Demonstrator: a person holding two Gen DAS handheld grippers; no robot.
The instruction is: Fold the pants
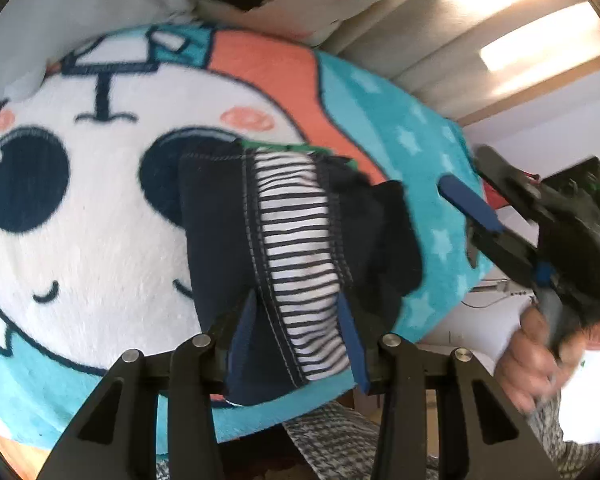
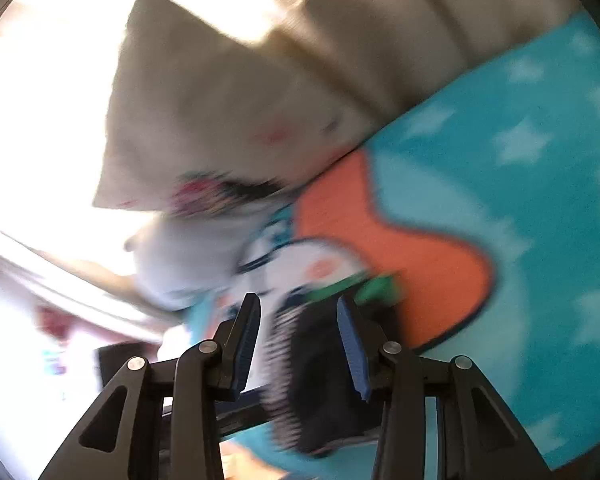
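One pair of pants (image 1: 284, 240), one cartoon blanket (image 1: 100, 220), two tongs (image 1: 300, 336) (image 2: 300, 340), one pillow (image 2: 204, 112).

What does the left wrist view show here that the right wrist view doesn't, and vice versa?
Only the left wrist view shows the right claw from outside, open and off to the side of the pants, with the person's hand on its handle, plus the blanket's full cartoon face. Only the right wrist view shows the beige cushion, heavily blurred. Both show the navy pants with their striped panel on the teal blanket, and open claw fingers.
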